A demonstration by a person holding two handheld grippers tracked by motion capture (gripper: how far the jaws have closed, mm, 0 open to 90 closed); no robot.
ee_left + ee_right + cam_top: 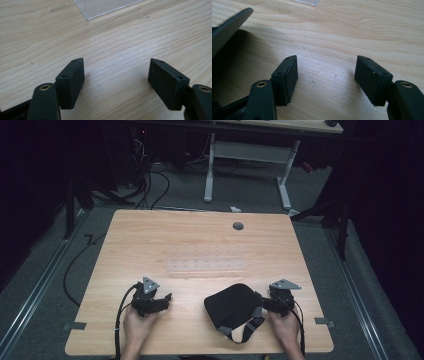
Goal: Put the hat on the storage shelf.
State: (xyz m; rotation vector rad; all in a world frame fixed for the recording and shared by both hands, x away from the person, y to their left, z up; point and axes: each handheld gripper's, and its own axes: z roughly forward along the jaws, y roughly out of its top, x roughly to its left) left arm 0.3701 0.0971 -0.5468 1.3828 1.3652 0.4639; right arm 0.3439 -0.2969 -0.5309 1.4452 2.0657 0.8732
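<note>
Black bag point(232, 306) lies flat on wooden surface point(200, 240), long axis slanting, strap end toward near edge; left hand-held gripper point(167, 298) and right hand-held gripper point(260, 301) both wide, empty

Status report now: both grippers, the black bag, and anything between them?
Left gripper open, nothing between the jaws. Right gripper open, beside black bag, not gripping. Bag flat on table. Clear plastic sheet lies beyond, not blocking.

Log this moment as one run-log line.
left gripper: open, empty | right gripper: open, beside black pouch | clear sheet: mid-table, untouched
</note>
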